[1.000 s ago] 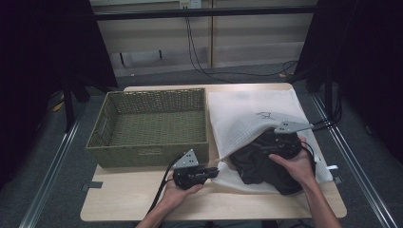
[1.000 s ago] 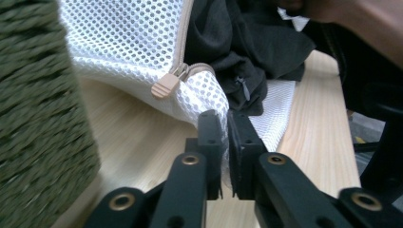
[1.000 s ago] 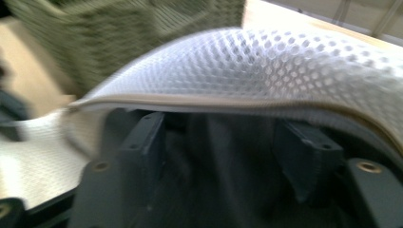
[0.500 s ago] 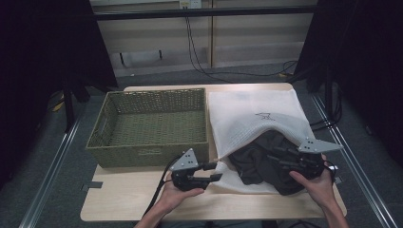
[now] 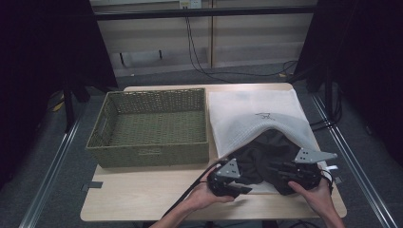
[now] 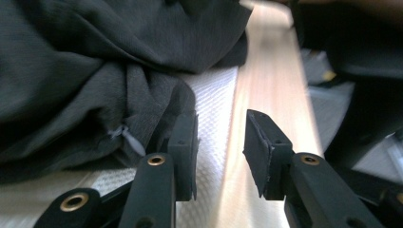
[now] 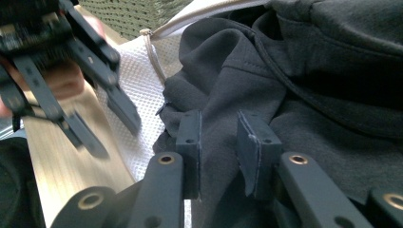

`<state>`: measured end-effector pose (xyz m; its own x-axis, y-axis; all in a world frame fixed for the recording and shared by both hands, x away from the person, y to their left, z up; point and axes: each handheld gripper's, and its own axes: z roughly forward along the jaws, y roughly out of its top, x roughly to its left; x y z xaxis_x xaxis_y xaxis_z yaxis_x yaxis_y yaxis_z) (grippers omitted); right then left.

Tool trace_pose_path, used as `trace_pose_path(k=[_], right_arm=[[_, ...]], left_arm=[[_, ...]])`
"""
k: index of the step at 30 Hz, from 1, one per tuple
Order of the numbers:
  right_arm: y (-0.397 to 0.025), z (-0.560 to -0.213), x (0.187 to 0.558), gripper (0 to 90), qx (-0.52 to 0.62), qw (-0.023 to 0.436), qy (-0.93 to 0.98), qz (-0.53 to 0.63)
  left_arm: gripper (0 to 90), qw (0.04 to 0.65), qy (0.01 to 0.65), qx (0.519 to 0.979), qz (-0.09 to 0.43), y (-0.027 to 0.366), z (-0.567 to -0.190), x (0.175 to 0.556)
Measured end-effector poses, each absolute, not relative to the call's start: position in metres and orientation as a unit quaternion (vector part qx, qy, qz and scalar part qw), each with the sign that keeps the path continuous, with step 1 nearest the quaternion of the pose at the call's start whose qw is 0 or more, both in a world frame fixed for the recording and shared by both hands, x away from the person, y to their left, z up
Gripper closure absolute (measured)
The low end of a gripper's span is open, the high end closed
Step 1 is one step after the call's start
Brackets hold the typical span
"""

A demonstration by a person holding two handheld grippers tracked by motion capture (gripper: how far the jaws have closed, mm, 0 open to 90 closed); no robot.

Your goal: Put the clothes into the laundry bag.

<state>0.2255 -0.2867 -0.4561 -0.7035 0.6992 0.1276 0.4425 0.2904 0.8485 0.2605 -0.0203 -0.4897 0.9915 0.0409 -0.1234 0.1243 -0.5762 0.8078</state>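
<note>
Woven basket at left of the white mesh bag on the surface. Left gripper at the bag's near edge, fingers apart and empty. Dark garment lies half inside the bag's open mouth. Right gripper over the garment, fingers apart with cloth between them.
</note>
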Motion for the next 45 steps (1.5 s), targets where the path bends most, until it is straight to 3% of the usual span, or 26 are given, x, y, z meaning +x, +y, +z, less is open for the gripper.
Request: trace_pose_path(k=[5, 8, 11, 14, 16, 24, 25, 29, 45], right_arm=[[-0.285, -0.458, 0.225, 70.0, 0.355, 0.135, 0.795, 0.473], [-0.284, -0.459, 0.223, 70.3, 0.354, 0.132, 0.796, 0.472], [-0.283, -0.461, 0.221, 72.8, 0.347, 0.127, 0.799, 0.474], [-0.279, -0.467, 0.218, 74.8, 0.341, 0.113, 0.807, 0.468], [-0.276, -0.471, 0.218, 76.8, 0.335, 0.102, 0.817, 0.457], [-0.267, -0.491, 0.254, 89.8, 0.348, 0.078, 0.833, 0.422], [-0.264, -0.490, 0.259, 90.0, 0.348, 0.077, 0.836, 0.418], [-0.252, -0.489, 0.279, 90.0, 0.350, 0.099, 0.841, 0.400], [-0.233, -0.488, 0.348, 89.9, 0.373, 0.129, 0.829, 0.396]], left_arm=[[56.3, 0.425, 0.041, 0.904, -0.027, -0.034, -0.502, 0.261], [56.9, 0.416, 0.024, 0.909, -0.010, -0.038, -0.504, 0.260], [67.5, 0.410, 0.020, 0.912, 0.018, -0.041, -0.503, 0.259], [86.5, 0.408, 0.031, 0.912, 0.031, -0.042, -0.502, 0.259], [89.0, 0.416, 0.038, 0.908, 0.021, -0.040, -0.503, 0.261], [90.0, 0.463, 0.037, 0.885, -0.035, -0.030, -0.493, 0.261], [90.0, 0.473, 0.032, 0.879, -0.052, -0.029, -0.492, 0.260], [90.0, 0.458, 0.032, 0.888, -0.018, -0.031, -0.489, 0.255], [90.0, 0.469, 0.013, 0.881, -0.057, -0.019, -0.486, 0.250]])
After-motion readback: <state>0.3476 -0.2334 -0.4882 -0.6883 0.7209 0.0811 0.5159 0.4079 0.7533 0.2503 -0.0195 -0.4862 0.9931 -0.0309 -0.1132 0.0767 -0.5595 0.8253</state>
